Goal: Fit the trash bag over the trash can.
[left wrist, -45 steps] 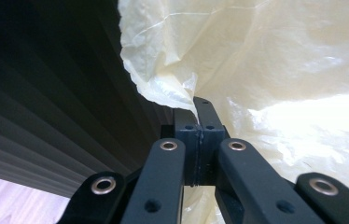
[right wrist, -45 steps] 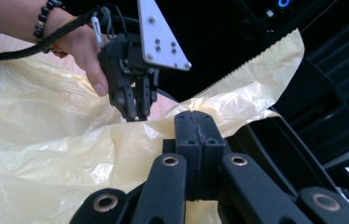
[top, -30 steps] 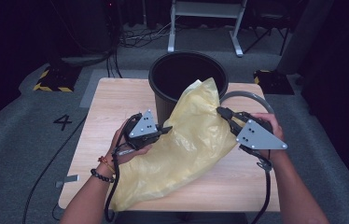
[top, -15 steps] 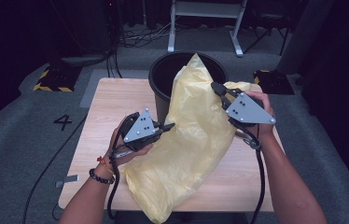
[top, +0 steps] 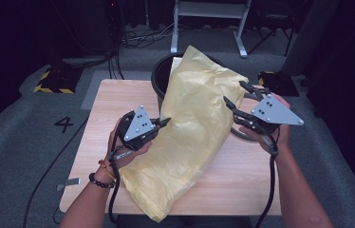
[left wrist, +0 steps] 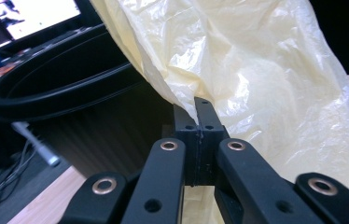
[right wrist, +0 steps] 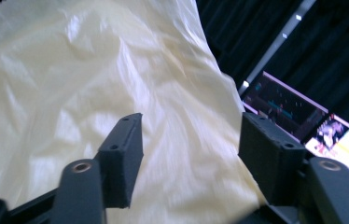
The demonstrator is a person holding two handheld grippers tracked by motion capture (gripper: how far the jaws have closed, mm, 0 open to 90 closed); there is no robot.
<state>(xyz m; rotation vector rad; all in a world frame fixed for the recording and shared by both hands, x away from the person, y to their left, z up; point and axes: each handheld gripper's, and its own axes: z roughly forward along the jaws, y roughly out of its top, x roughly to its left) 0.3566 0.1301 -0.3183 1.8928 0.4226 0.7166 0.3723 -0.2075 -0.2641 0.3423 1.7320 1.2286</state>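
Note:
A big yellow plastic bag [top: 194, 118] stands up from the wooden table [top: 109, 104], its top leaning against a black bucket [top: 159, 80] behind it. My left gripper [top: 166, 122] is shut on the bag's left edge, and the left gripper view shows its closed jaws [left wrist: 199, 105] pinching the film [left wrist: 266, 70] beside the bucket's rim [left wrist: 60, 84]. At the bag's right edge is my right gripper [top: 234, 93], whose jaws have just been opening. In the right gripper view they [right wrist: 191, 135] stand apart, with the bag [right wrist: 70, 79] beyond them and the pads not pressing on it.
A white metal frame [top: 211, 9] and cables lie on the floor behind the table. At the left is a yellow-and-black striped block [top: 52, 80], with a floor mark "4" [top: 64, 124] nearer me. A lit monitor [right wrist: 303, 121] shows in the right gripper view.
The bag has been lifted from lying flat to standing against the bucket. My right gripper has let go of its edge, opened and drawn slightly right. The left gripper keeps its hold.

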